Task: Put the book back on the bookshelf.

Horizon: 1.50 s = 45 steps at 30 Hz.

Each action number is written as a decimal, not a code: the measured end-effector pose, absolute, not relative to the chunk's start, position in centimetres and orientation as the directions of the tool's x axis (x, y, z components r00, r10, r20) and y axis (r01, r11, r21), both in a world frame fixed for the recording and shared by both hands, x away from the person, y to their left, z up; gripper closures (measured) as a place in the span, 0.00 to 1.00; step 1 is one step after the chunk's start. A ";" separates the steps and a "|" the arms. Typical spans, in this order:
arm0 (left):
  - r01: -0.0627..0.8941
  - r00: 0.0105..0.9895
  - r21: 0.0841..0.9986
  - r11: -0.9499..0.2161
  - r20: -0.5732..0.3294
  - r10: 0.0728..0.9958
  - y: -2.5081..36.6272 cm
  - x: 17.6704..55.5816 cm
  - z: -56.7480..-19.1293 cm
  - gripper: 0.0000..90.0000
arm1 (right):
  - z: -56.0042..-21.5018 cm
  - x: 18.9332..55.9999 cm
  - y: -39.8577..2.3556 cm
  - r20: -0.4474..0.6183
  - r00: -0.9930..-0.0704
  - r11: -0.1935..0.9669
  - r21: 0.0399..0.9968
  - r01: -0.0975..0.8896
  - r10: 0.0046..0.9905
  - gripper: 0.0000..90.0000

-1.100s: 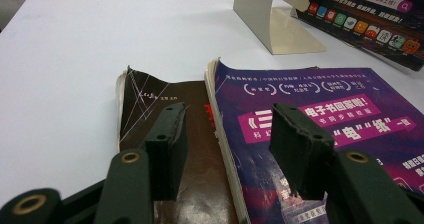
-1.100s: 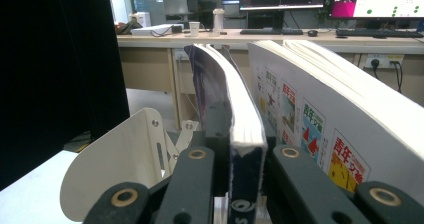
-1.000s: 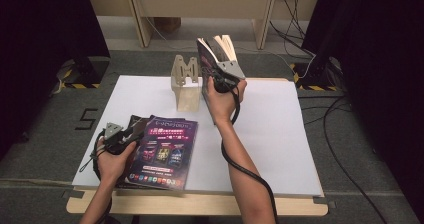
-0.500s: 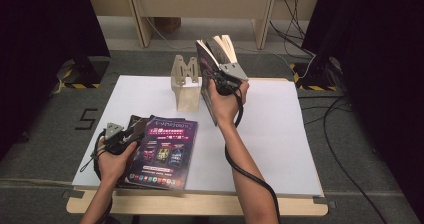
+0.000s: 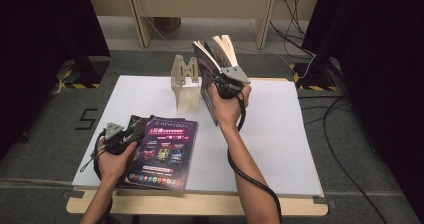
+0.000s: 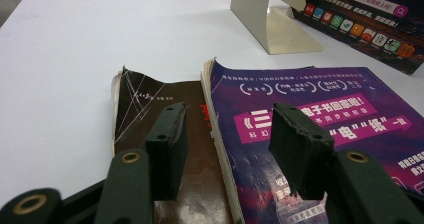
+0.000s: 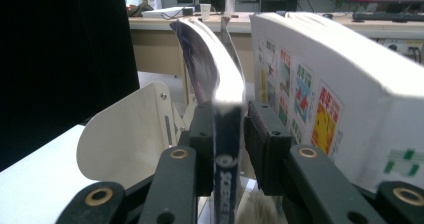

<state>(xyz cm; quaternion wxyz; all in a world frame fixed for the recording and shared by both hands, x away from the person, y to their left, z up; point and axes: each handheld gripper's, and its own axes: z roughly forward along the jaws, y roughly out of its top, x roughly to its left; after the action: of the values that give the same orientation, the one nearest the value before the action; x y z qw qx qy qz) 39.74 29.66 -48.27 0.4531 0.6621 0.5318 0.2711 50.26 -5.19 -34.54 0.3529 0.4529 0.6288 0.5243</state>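
Observation:
A thin dark-covered book (image 5: 206,86) stands on edge beside the beige bookend (image 5: 185,81), its pages fanning out at the top. My right gripper (image 5: 220,84) straddles its blue spine (image 7: 226,184). The jaws have just been opening: the left pad (image 7: 202,144) lies against the cover and the right pad stands slightly off it. A thick white book (image 7: 320,94) stands just to the right. My left gripper (image 5: 135,129) is open and hovers over a flat purple book (image 6: 310,99) and a brown book (image 6: 145,104), its jaws (image 6: 230,129) either side of the purple book's spine edge.
The white tabletop (image 5: 280,134) has free room on the right and at the far left. The bookend (image 6: 270,19) stands beyond the flat books. A cable trails from the right gripper along the forearm. Dark curtains flank the table.
The right hand has drifted very slightly toward me at the standing books. The left hand and the flat books have not moved.

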 end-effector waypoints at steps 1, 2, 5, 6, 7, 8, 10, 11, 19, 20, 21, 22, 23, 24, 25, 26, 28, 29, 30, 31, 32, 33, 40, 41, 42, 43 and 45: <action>0.459 0.287 0.888 -0.023 -0.123 0.950 29.7 39.7 -48.3 0.54 | -34.6 50.2 -5.2 0.037 -0.339 0.037 0.977 0.208 0.940 0.83; 0.459 0.287 0.888 -0.024 -0.123 0.950 29.6 39.7 -48.3 0.54 | -34.7 50.2 -5.2 0.035 -0.339 0.039 0.977 0.210 0.940 0.83; 0.459 0.286 0.888 -0.022 -0.124 0.950 29.6 39.8 -48.3 0.54 | -34.8 50.3 -5.3 0.033 -0.344 0.045 0.975 0.217 0.939 0.83; 0.458 0.288 0.889 -0.021 -0.126 0.949 29.6 39.8 -48.3 0.54 | -34.8 50.3 -5.3 0.037 -0.342 0.043 0.974 0.224 0.939 0.83; 0.458 0.288 0.889 -0.022 -0.126 0.949 29.6 39.8 -48.3 0.54 | -34.8 50.3 -5.2 0.031 -0.340 0.051 0.972 0.228 0.940 0.84; 0.458 0.288 0.889 -0.024 -0.123 0.950 29.6 39.8 -48.3 0.54 | -34.8 50.3 -5.2 0.029 -0.341 0.054 0.971 0.232 0.940 0.84; 0.458 0.287 0.889 -0.021 -0.126 0.950 29.6 39.8 -48.3 0.54 | -34.8 50.3 -5.2 0.023 -0.344 0.062 0.970 0.234 0.939 0.84; 0.458 0.287 0.889 -0.022 -0.124 0.950 29.6 39.7 -48.3 0.54 | -34.9 50.3 -5.1 0.026 -0.348 0.062 0.969 0.239 0.937 0.84; 0.458 0.285 0.889 -0.022 -0.124 0.950 29.7 39.7 -48.3 0.54 | -35.2 50.4 -5.2 0.038 -0.345 0.052 0.967 0.249 0.938 0.85; 0.458 0.286 0.889 -0.022 -0.123 0.950 29.7 39.7 -48.3 0.54 | -35.3 50.4 -5.2 0.030 -0.345 0.059 0.968 0.246 0.938 0.85; 0.459 0.285 0.888 -0.022 -0.124 0.950 29.7 39.7 -48.3 0.54 | -35.3 50.4 -5.2 0.032 -0.346 0.060 0.966 0.251 0.938 0.85; 0.459 0.285 0.888 -0.021 -0.124 0.951 29.6 39.7 -48.3 0.54 | -35.3 50.5 -5.2 0.032 -0.350 0.060 0.967 0.249 0.936 0.85; 0.459 0.285 0.888 -0.021 -0.125 0.950 29.6 39.7 -48.4 0.54 | -35.3 50.5 -5.2 0.039 -0.349 0.056 0.965 0.257 0.936 0.85; 0.459 0.285 0.888 -0.021 -0.125 0.950 29.6 39.7 -48.4 0.54 | -35.3 50.5 -5.2 0.031 -0.352 0.066 0.963 0.261 0.935 0.86; 0.459 0.285 0.888 -0.022 -0.124 0.950 29.6 39.7 -48.3 0.54 | -35.4 50.5 -5.2 0.033 -0.355 0.067 0.962 0.264 0.934 0.87; 0.459 0.286 0.888 -0.023 -0.123 0.950 29.6 39.8 -48.3 0.54 | -35.4 50.6 -5.2 0.023 -0.355 0.076 0.962 0.264 0.935 0.88; 0.458 0.285 0.888 -0.021 -0.124 0.950 29.7 39.8 -48.4 0.54 | -35.3 50.6 -5.2 0.018 -0.354 0.082 0.961 0.265 0.935 0.90; 0.459 0.286 0.888 -0.022 -0.125 0.950 29.7 39.8 -48.4 0.54 | -35.3 50.6 -5.2 0.020 -0.352 0.081 0.960 0.269 0.936 0.91; 0.459 0.286 0.888 -0.021 -0.125 0.950 29.7 39.8 -48.4 0.54 | -35.3 50.6 -5.2 0.019 -0.352 0.082 0.960 0.269 0.936 0.92; 0.458 0.286 0.888 -0.021 -0.125 0.950 29.6 39.7 -48.4 0.54 | -35.3 50.7 -5.2 0.019 -0.351 0.082 0.959 0.270 0.936 0.92; 0.459 0.286 0.888 -0.021 -0.125 0.950 29.6 39.7 -48.4 0.54 | -35.2 50.6 -5.1 0.022 -0.351 0.080 0.958 0.275 0.936 0.93; 0.459 0.286 0.888 -0.022 -0.124 0.950 29.6 39.7 -48.4 0.54 | -35.2 50.7 -5.1 0.021 -0.352 0.082 0.958 0.274 0.936 0.93; 0.458 0.286 0.889 -0.022 -0.124 0.950 29.8 39.8 -48.3 0.54 | -35.3 50.6 -5.0 0.039 -0.346 0.059 0.961 0.269 0.937 0.94; 0.461 0.286 0.887 -0.022 -0.124 0.950 29.8 39.7 -48.3 0.54 | -35.3 50.6 -5.0 0.043 -0.345 0.054 0.962 0.266 0.938 0.94; 0.461 0.284 0.887 -0.021 -0.125 0.951 29.8 39.7 -48.3 0.54 | -35.3 50.6 -5.0 0.043 -0.344 0.052 0.963 0.264 0.938 0.94; 0.459 0.284 0.888 -0.021 -0.125 0.951 29.8 39.7 -48.3 0.54 | -35.4 50.6 -4.9 0.045 -0.344 0.048 0.965 0.259 0.938 0.94; 0.459 0.283 0.888 -0.021 -0.124 0.951 29.8 39.7 -48.3 0.54 | -35.3 50.6 -4.9 0.043 -0.346 0.049 0.966 0.253 0.937 0.94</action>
<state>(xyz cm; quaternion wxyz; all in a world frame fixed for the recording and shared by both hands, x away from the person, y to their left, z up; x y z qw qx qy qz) 39.74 29.81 -48.33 0.4526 0.6609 0.5335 0.2715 50.62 -4.88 -35.34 0.3350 0.4633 0.6419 0.5109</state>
